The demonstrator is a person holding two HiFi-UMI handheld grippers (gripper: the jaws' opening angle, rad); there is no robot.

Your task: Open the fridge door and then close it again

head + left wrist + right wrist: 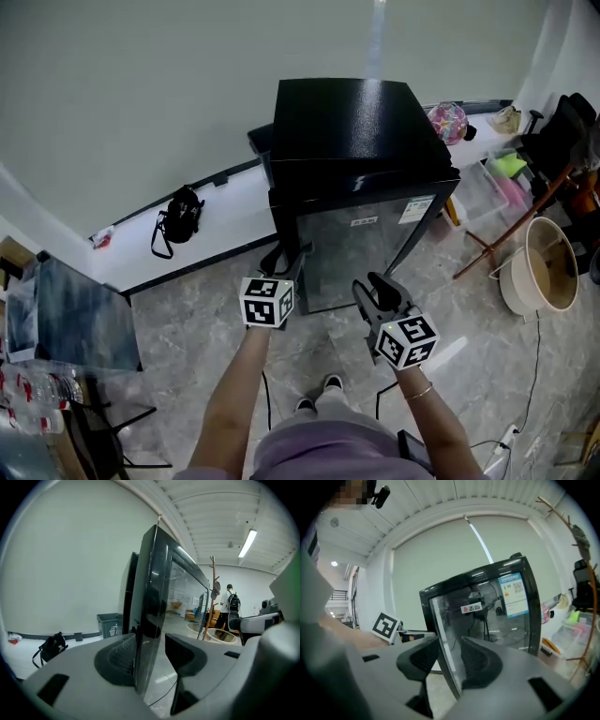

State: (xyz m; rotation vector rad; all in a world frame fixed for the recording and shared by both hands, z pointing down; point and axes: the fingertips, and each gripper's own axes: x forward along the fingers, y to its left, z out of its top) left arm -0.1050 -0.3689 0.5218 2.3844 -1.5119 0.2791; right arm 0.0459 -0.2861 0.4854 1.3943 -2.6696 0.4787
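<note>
Two grippers face a black glass-door mini fridge (361,131) standing on grey marble-look floor tiles (187,328) by a pale wall (141,94). The left gripper (286,255) has its jaws spread loosely around the door (361,253) edge. The right gripper (367,283) has its jaws apart, gripping nothing.

An office-like hall: grey marble-tile floor (187,328), strip light (247,543) on a slatted ceiling, waste bin (110,624), coat stand (213,588), clear storage boxes (487,192) and a glass-door mini fridge (347,122) against a plain wall (141,94).

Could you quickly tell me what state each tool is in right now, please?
Left tool: open, fridge door edge between its jaws, not clamped.
Right tool: open, holding nothing.
</note>
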